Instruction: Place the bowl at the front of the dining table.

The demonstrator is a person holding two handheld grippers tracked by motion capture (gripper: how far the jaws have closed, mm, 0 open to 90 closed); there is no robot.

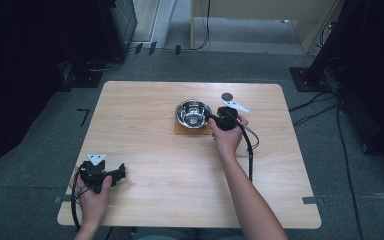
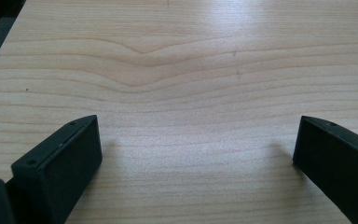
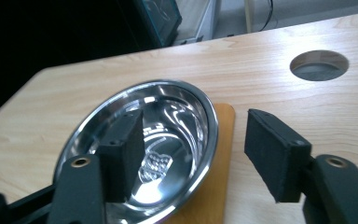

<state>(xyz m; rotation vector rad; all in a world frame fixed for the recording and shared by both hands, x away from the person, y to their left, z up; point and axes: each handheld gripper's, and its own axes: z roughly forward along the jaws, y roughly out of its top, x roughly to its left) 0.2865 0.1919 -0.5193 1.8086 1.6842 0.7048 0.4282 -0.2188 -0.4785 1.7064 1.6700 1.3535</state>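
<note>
The steel bowl (image 1: 193, 113), seated on a mat (image 3: 217, 177) toward 12 o'clock of the surface (image 1: 180, 170), is straddled at its 3 o'clock rim by the right gripper (image 3: 193, 149), fingers parted and unpressed, apparently for release, while the left gripper (image 2: 196, 154) is rested wide open and empty.

My two black-jawed tongs, the left gripper (image 1: 121, 172) and the right gripper (image 3: 193, 154), are matt black. The shiny silver steel bowl (image 3: 168, 112) mirrors light and dark streaks. The flat orange-brown square mat (image 3: 221, 154) is plain. The pale wooden table (image 2: 177, 70) shows wavy grain.
</note>
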